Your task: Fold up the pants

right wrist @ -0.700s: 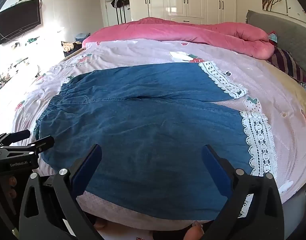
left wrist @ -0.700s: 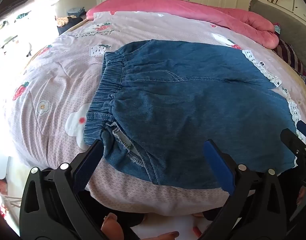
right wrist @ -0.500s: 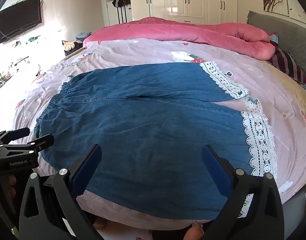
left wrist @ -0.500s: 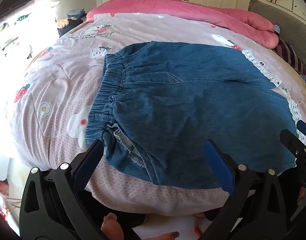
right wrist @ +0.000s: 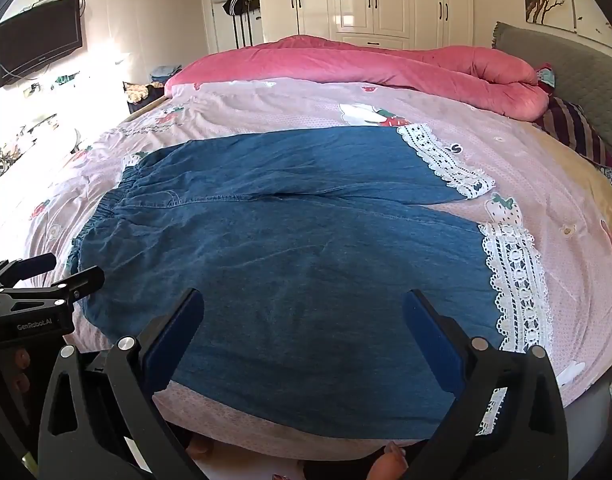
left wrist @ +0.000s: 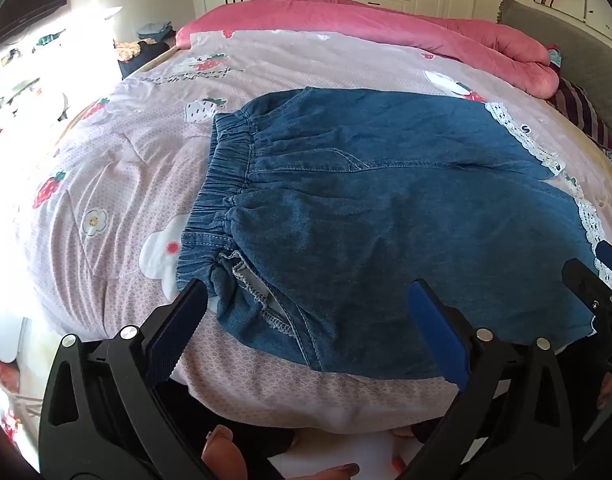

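Denim pants (right wrist: 290,248) spread flat on pink strawberry-print bedspread (right wrist: 546,184), filling frame centre; elastic waistband (left wrist: 222,184) at left, lace-trimmed cuffs (right wrist: 514,280) at right. Left gripper (left wrist: 306,320) and right gripper (right wrist: 302,324) both spread wide, grasping nothing, above near edge.

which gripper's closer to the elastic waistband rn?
Left. The left gripper hovers open just over the waistband corner; the right gripper hangs open over the near leg, toward the lace hem.
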Demonstrator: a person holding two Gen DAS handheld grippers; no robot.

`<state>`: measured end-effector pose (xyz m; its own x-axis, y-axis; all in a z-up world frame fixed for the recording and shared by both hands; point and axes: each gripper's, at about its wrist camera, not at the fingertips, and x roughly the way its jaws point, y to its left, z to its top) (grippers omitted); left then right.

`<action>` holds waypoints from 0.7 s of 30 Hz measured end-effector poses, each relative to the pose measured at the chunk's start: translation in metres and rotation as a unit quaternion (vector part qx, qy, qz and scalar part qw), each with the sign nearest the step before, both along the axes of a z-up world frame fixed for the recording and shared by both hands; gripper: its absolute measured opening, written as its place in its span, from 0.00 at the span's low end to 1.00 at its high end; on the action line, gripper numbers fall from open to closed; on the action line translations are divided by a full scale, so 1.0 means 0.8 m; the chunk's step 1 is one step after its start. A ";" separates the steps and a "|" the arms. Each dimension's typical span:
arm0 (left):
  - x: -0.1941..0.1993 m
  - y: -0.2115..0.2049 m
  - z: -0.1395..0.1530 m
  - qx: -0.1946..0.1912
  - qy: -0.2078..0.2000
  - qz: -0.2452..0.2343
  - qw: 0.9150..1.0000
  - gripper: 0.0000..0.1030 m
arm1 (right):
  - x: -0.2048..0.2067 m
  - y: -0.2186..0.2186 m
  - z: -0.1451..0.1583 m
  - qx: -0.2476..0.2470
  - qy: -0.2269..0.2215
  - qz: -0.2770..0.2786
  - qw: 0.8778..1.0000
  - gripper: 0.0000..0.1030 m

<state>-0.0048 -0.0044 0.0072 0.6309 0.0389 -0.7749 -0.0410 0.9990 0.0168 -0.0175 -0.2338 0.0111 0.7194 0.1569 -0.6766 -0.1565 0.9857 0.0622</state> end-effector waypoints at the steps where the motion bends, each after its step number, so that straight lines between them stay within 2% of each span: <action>1: 0.000 0.000 0.000 0.000 0.001 0.000 1.000 0.91 | 0.000 0.000 0.000 0.000 0.000 0.000 1.000 0.96; 21: -0.001 -0.001 0.004 0.007 -0.005 0.002 1.000 0.91 | 0.001 0.000 0.005 0.000 -0.006 0.001 1.000 0.96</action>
<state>-0.0053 -0.0054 0.0107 0.6386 0.0510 -0.7678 -0.0445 0.9986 0.0294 -0.0170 -0.2338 0.0149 0.7269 0.1584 -0.6682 -0.1587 0.9854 0.0610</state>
